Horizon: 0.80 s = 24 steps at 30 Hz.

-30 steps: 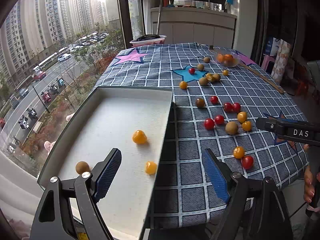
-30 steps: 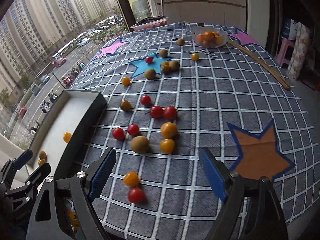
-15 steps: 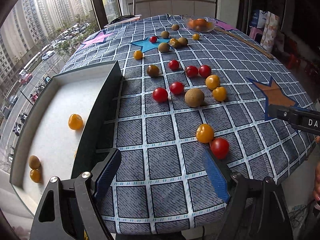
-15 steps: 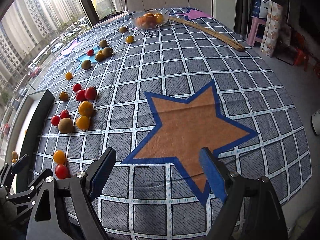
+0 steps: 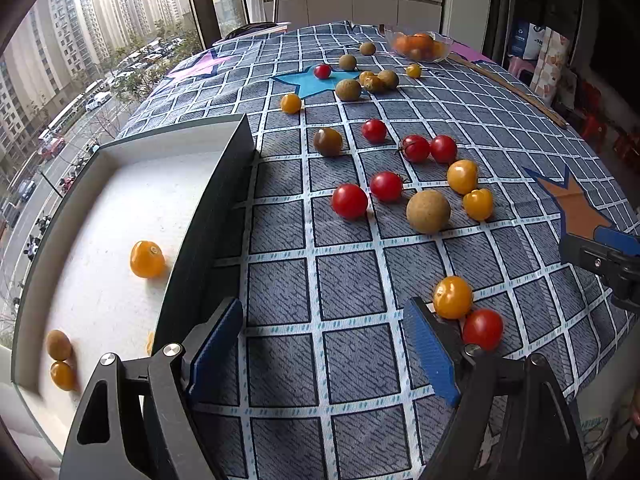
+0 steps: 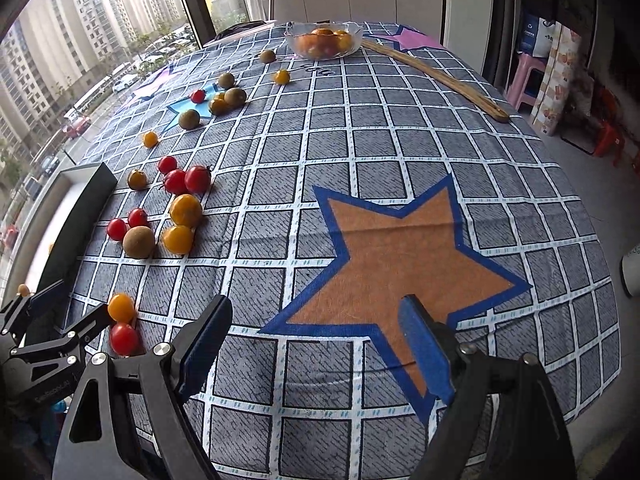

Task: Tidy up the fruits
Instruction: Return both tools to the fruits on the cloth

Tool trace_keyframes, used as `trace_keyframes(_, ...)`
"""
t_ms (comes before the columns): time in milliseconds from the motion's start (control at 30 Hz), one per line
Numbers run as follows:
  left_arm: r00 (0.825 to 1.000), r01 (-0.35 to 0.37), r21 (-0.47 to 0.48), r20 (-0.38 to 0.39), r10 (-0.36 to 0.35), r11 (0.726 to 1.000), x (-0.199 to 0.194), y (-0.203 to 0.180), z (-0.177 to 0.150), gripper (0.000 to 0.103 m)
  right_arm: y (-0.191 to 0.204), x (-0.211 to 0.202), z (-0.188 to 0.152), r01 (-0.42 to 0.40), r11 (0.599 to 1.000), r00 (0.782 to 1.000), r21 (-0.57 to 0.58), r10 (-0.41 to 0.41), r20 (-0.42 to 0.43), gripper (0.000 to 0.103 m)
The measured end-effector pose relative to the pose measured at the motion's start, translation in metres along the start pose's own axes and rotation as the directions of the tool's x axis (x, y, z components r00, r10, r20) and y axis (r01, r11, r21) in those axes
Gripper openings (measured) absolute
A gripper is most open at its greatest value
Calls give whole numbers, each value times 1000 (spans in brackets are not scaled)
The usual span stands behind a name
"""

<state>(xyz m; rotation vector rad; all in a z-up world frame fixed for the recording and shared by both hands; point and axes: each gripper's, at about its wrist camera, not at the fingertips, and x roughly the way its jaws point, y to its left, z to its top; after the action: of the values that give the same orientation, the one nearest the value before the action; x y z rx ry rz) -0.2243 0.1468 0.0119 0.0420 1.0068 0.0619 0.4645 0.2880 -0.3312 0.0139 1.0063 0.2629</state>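
Several red, yellow and brown small fruits lie scattered on the checked tablecloth. A white tray (image 5: 120,200) with a dark wall sits at the table's left edge and holds a yellow fruit (image 5: 147,259), a brown one (image 5: 58,345) and another yellow one (image 5: 62,375). My left gripper (image 5: 324,344) is open and empty over the cloth near the front edge; a yellow fruit (image 5: 452,297) and a red tomato (image 5: 482,329) lie just right of its right finger. My right gripper (image 6: 316,344) is open and empty, low over the orange star (image 6: 400,248).
A glass bowl of orange fruit (image 6: 324,40) stands at the far end, with a long wooden stick (image 6: 436,80) beside it. The left gripper shows at the lower left of the right wrist view (image 6: 60,332). A window is to the left, with stools and bags on the right.
My left gripper has swung from over the tray to the cloth to the tray's right. My right gripper has swung right, from the fruit cluster to the orange star.
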Motion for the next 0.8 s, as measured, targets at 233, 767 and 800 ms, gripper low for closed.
trace_keyframes(233, 1000, -19, -23, -2, 19, 1000, 12, 8, 18, 84, 2, -1, 1, -3, 1000, 1000, -10, 3, 3, 87)
trace_keyframes(767, 1000, -27, -18, 10, 27, 999, 24, 10, 38, 84, 3, -1, 4, -13, 1000, 1000, -24, 13, 5, 87)
trace_keyframes(800, 1000, -28, -19, 10, 28, 999, 25, 10, 40, 84, 2, -1, 4, -15, 1000, 1000, -23, 15, 6, 87)
